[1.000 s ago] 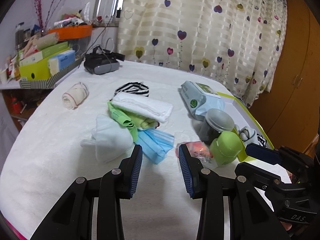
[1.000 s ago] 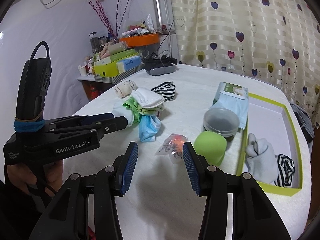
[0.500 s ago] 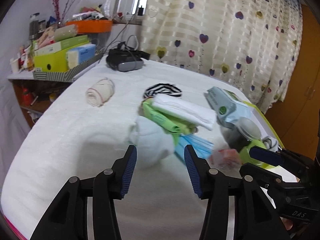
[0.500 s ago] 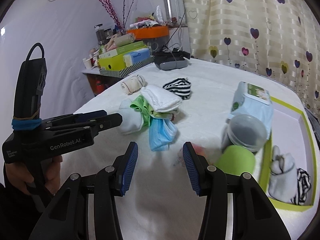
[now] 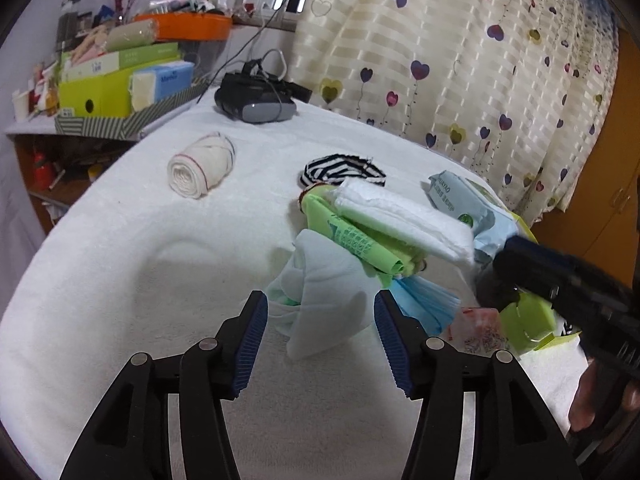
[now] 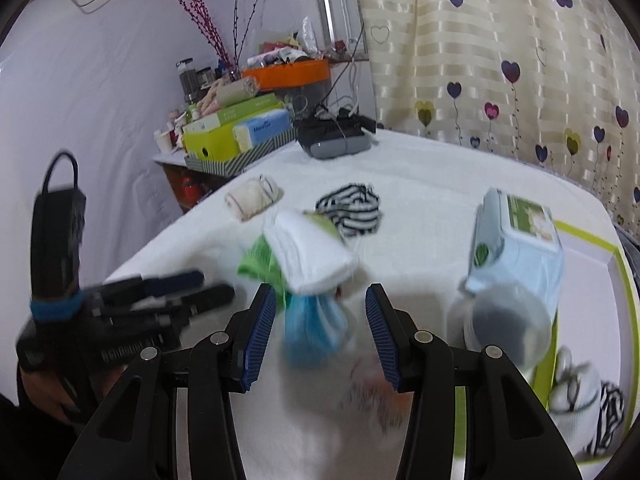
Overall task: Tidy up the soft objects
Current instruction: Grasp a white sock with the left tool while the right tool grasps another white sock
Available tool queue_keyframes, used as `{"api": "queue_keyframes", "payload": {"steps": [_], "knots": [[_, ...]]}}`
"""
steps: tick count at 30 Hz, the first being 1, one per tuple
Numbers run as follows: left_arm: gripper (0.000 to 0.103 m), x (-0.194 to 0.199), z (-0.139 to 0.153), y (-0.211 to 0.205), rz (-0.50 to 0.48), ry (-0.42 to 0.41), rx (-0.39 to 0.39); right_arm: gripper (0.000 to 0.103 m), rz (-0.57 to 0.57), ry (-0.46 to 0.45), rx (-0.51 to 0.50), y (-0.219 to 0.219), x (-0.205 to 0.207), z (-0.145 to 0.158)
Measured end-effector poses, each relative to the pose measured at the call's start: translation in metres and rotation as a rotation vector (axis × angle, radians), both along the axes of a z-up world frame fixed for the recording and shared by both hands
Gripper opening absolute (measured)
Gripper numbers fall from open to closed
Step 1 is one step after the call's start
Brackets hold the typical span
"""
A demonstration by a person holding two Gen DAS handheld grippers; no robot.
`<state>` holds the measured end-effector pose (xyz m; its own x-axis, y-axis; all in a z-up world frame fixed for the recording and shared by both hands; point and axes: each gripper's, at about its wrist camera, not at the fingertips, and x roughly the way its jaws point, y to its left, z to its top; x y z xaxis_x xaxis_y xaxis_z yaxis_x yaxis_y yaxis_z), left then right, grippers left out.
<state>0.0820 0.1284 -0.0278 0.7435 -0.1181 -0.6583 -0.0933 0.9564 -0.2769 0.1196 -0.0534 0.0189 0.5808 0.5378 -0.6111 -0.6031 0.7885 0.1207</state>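
Left tongs: jaws opening wide, nothing pressed by the pads; the pale white face mask lies on the table between and just beyond the tips, apart from both.
Right tongs: jaws set fairly wide, gripping nothing; seen from the left wrist they are a dark blur at the right edge, the hand behind them cut off.
Blue face mask: framed between the right tongs' tips, blurred; touching not discernible.
Pile: folded white towel on top of a crumpled green bag, both masks poking out from under its near side.
Striped sock: just behind the pile, partly hidden by the towel.
Rolled cloth: by itself, well left of the pile.
Wet wipes pack: right of the pile, leaning by the green-rimmed tray.
Plastic tub: smeared by motion, in front of the wipes.
Red-speckled packet: near the right tongs, contents unreadable.
Tray contents: white and striped soft items in the corner, blurred and cut by the frame edge.
Table: white covering, VR headset at the far end.
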Motion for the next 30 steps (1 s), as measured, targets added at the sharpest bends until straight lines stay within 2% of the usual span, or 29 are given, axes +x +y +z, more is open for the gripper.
{"api": "queue_keyframes", "payload": {"steps": [5, 11, 16, 17, 18, 19, 21, 25, 30], "knots": [[0.055, 0.01, -0.009, 0.001, -0.029, 0.027, -0.042, 0.048, 0.015, -0.009, -0.004, 0.016, 0.02, 0.003], [0.055, 0.019, -0.015, -0.004, -0.05, 0.038, -0.046, 0.048, 0.036, 0.045, -0.065, 0.033, 0.041, -0.012], [0.052, 0.022, -0.015, -0.004, -0.053, 0.033, -0.036, 0.048, 0.048, 0.062, -0.098, 0.036, 0.038, -0.018], [0.048, 0.022, -0.015, -0.004, -0.053, 0.033, -0.038, 0.044, 0.045, 0.053, -0.106, 0.036, 0.036, -0.018], [0.037, 0.022, -0.015, -0.004, -0.052, 0.034, -0.032, 0.033, 0.044, 0.045, -0.114, 0.036, 0.034, -0.017], [0.032, 0.022, -0.015, -0.004, -0.046, 0.035, -0.027, 0.03, 0.048, 0.039, -0.124, 0.036, 0.032, -0.017], [0.026, 0.022, -0.015, -0.003, -0.044, 0.034, -0.035, 0.019, 0.057, 0.031, -0.14, 0.036, 0.028, -0.018], [0.019, 0.019, -0.012, -0.003, -0.032, 0.029, -0.034, 0.013, 0.071, 0.021, -0.153, 0.034, 0.02, -0.018], [0.019, 0.006, -0.001, -0.008, -0.026, -0.001, -0.018, 0.012, 0.069, -0.004, -0.126, 0.026, 0.008, -0.009]]}}
